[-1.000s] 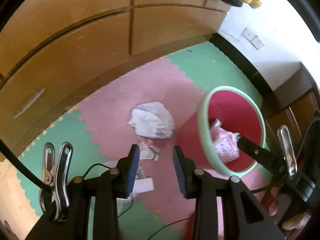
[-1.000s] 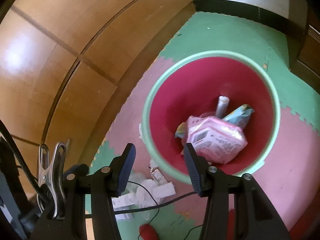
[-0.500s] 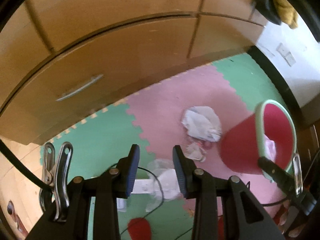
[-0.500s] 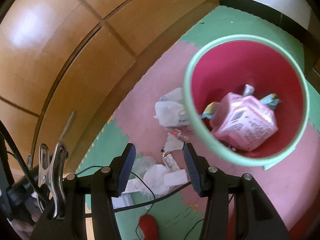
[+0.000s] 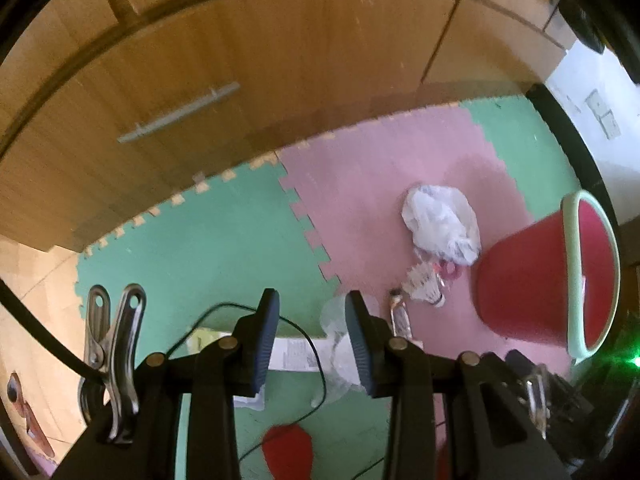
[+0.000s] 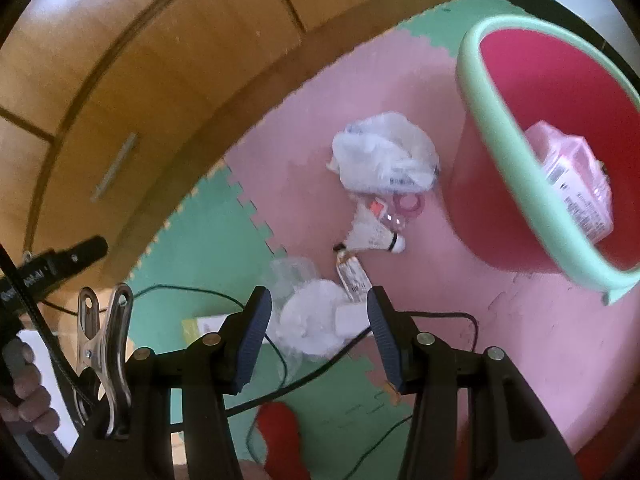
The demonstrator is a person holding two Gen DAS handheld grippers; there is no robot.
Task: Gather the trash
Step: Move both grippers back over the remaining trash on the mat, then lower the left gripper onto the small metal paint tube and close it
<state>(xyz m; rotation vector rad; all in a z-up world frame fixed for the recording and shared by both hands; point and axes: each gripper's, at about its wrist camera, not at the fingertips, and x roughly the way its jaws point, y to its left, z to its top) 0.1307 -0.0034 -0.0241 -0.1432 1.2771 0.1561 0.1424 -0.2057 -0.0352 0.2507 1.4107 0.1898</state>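
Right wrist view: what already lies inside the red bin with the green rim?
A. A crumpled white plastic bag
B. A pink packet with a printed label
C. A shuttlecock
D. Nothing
B: the pink packet with its printed label rests against the inner wall of the red bin, while the shuttlecock and the white plastic bag lie outside it on the pink mat.

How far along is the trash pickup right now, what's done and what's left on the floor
Done: a pink packet already lies in the red bin. In hand: nothing; the left gripper and right gripper are both open and empty above the litter. Left on the mat: the crumpled plastic bag, a shuttlecock, a small tube, white tissue and a paper slip.
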